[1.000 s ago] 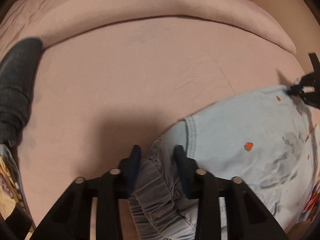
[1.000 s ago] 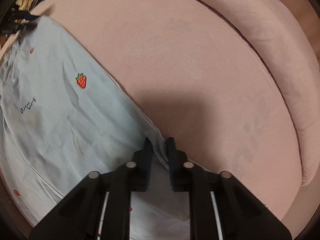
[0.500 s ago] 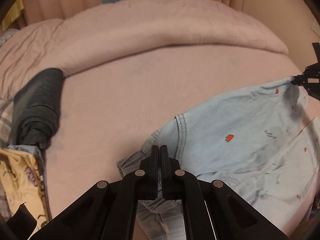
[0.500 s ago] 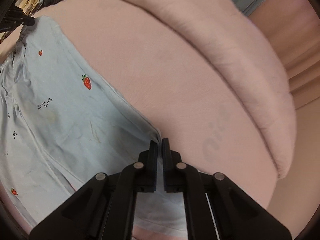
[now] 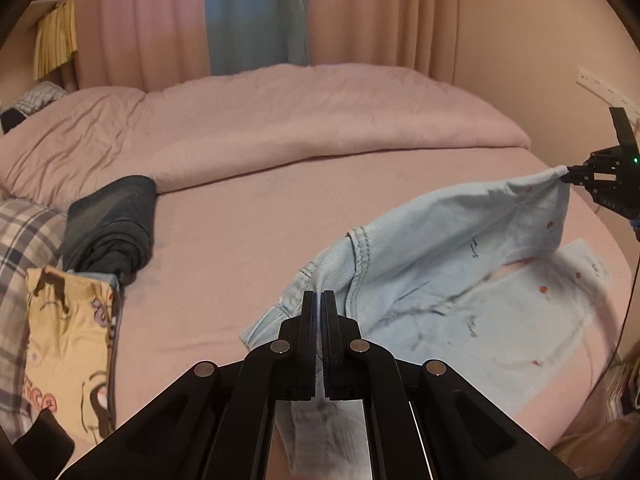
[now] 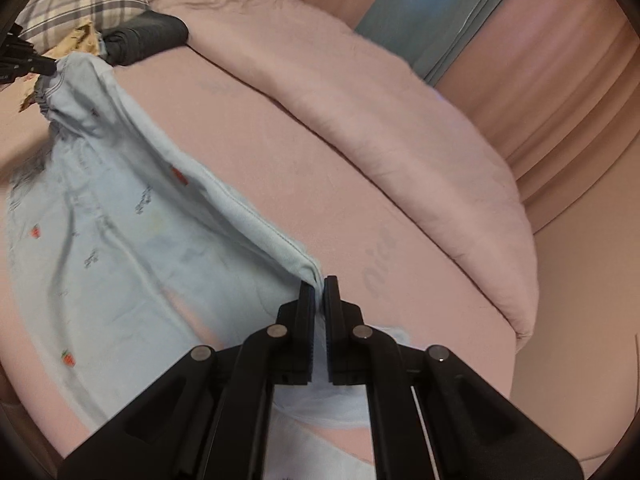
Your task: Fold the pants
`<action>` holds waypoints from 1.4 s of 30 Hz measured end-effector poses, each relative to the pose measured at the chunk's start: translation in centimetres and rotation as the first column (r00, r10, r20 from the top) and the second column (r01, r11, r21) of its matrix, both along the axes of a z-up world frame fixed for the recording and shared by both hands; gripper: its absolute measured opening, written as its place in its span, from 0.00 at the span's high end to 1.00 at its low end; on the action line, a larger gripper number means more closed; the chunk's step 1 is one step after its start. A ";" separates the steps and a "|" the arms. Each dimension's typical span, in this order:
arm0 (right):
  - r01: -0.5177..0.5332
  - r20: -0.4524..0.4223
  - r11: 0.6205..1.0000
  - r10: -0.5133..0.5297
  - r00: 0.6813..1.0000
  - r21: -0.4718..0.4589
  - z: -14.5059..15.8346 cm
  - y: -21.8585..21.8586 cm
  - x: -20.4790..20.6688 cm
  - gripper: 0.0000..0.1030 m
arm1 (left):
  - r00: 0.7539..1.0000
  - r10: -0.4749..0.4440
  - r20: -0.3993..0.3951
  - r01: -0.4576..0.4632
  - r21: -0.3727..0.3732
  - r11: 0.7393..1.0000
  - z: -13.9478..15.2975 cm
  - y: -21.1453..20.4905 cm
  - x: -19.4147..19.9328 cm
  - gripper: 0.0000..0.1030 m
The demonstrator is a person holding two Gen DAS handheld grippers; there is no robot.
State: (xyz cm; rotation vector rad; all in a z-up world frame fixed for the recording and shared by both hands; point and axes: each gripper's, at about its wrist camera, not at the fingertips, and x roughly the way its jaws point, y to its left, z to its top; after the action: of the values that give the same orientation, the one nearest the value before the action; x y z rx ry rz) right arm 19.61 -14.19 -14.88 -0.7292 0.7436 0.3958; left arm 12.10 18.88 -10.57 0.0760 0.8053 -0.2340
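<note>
Light blue pants [image 5: 460,280] with small strawberry prints hang stretched above the pink bed, their lower part still lying on the sheet. My left gripper [image 5: 319,300] is shut on the gathered waistband end. My right gripper [image 6: 319,286] is shut on the hem end of the pants [image 6: 132,216]. Each gripper shows in the other's view: the right gripper [image 5: 568,176] pinches the cloth at the far right, the left gripper [image 6: 50,67] at the far left. The upper leg is lifted off the lower one.
A folded dark grey garment [image 5: 112,224] lies at the left on the pink sheet [image 5: 248,240], beside a yellow printed cloth [image 5: 68,344] and plaid bedding [image 5: 20,240]. A rolled pink duvet [image 5: 280,120] runs along the back, with curtains [image 5: 256,16] behind it.
Both grippers closed on the pants' ends and rose, lifting the upper layer taut off the sheet. The views tilted up, bringing the duvet and curtains into sight.
</note>
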 end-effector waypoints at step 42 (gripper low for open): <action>-0.164 -0.247 0.973 0.121 0.961 -0.160 -12.9 1.3 -16.4 0.91 | 0.961 0.001 -0.277 0.089 0.312 0.946 -10.7 -2.3 -9.4 0.99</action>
State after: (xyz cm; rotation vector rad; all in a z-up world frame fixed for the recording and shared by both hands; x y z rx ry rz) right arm 3.16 -12.87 -27.83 -0.9189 0.9624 0.5591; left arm 2.73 16.60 -21.24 0.3772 1.1154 -0.1551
